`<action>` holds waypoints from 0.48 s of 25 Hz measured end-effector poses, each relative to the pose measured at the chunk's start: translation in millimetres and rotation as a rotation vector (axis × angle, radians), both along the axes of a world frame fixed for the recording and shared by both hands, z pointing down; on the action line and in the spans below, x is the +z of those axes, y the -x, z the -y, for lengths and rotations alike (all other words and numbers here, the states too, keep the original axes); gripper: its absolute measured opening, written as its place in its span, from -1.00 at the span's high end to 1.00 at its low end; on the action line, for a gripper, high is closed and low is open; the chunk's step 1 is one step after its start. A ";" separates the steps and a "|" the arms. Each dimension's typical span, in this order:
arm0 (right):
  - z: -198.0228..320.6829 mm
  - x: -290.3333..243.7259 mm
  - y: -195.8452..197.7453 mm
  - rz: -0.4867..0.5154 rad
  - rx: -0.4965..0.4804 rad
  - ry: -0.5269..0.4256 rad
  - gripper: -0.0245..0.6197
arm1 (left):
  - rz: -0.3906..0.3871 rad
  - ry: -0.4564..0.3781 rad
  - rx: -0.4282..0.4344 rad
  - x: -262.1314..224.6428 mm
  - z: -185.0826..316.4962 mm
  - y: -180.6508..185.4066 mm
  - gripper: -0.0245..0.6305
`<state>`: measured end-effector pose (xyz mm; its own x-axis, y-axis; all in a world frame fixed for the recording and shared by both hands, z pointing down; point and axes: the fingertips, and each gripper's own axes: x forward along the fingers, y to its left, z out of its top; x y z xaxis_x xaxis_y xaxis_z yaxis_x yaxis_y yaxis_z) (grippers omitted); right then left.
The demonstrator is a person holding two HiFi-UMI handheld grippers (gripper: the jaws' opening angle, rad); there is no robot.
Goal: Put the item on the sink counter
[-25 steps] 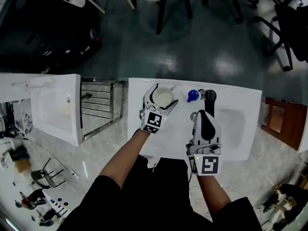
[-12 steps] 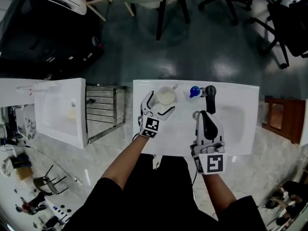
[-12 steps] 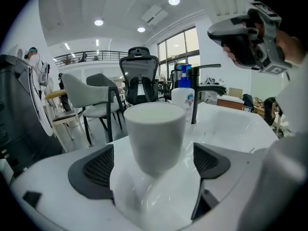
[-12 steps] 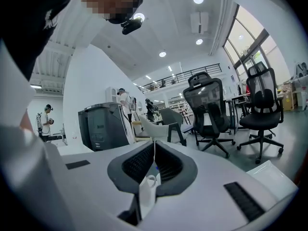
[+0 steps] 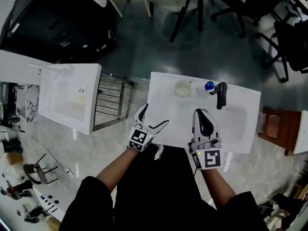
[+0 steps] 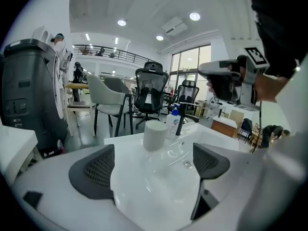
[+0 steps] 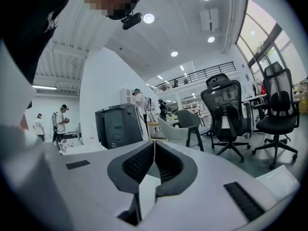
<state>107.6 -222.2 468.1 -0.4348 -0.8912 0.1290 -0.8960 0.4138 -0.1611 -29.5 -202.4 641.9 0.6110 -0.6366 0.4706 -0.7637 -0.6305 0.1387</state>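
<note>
The white sink counter (image 5: 179,114) carries the cup (image 5: 182,88) upright, well ahead of the fingers of the left gripper (image 5: 155,116). Its jaws have just been opening and stand wide and empty, so the placing looks done. The right gripper (image 5: 202,112) is closed on nothing, idle.

The left gripper (image 5: 154,117) and right gripper (image 5: 201,113) share one build: glossy white shells with black inlays along the jaws. Each carries a cube (image 5: 138,138) printed with black-and-white square markers at its rear. In the gripper views the jaw pads (image 6: 94,170) are dark grey with a fine ribbed mesh texture, set in smooth white housings. The person wears a black top with black sleeves (image 5: 90,202). A small black camera (image 7: 131,19) sits on the head.
</note>
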 end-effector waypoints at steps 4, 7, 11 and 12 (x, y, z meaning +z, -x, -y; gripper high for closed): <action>-29.8 -4.7 45.9 -0.021 -0.065 0.021 0.82 | -0.093 -0.020 -0.068 -36.7 -29.2 31.7 -0.60; -46.3 -11.8 67.3 -0.029 -0.054 0.027 0.82 | -0.154 -0.049 -0.102 -67.6 -46.2 50.5 -0.60; -62.9 -18.4 75.0 -0.018 -0.003 0.066 0.82 | -0.202 -0.118 -0.088 -113.6 -65.5 67.0 -0.60; -68.9 -21.1 79.2 -0.029 -0.004 0.065 0.82 | -0.215 -0.144 -0.078 -126.5 -72.0 70.4 -0.60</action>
